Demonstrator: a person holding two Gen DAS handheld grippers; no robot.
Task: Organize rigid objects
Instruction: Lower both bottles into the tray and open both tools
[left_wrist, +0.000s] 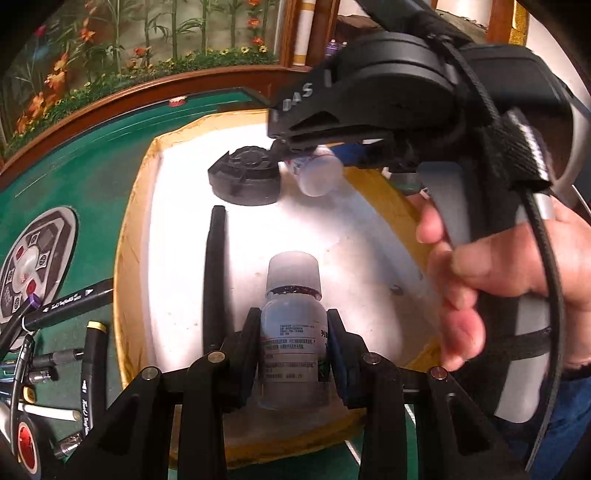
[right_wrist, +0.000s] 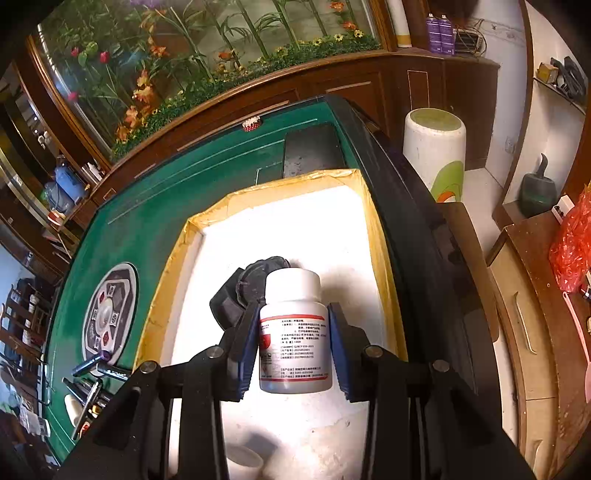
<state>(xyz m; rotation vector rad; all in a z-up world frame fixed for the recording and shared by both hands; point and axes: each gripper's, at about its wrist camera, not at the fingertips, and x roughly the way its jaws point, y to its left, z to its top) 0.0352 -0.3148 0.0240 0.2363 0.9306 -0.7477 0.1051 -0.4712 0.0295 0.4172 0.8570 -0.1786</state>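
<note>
My left gripper (left_wrist: 293, 345) is shut on a white pill bottle (left_wrist: 293, 339) with a grey-looking cap, held over the white foam box (left_wrist: 177, 229) with yellow-taped rims. My right gripper (right_wrist: 293, 345) is shut on a second white bottle with a red-striped label (right_wrist: 293, 332), also above the box (right_wrist: 280, 221). In the left wrist view the right gripper (left_wrist: 295, 147) hangs at the far side of the box with its bottle (left_wrist: 317, 173), a hand (left_wrist: 480, 280) on its handle. A black round-topped part (left_wrist: 245, 175) and a black stick (left_wrist: 216, 273) lie inside the box.
The box sits on a green felt table (right_wrist: 155, 206) with a round control panel (right_wrist: 107, 314). Markers, pens and a tape roll (left_wrist: 27, 443) lie at the left of the box. A white cylinder (right_wrist: 434, 147) and wooden furniture (right_wrist: 535, 314) stand to the table's right.
</note>
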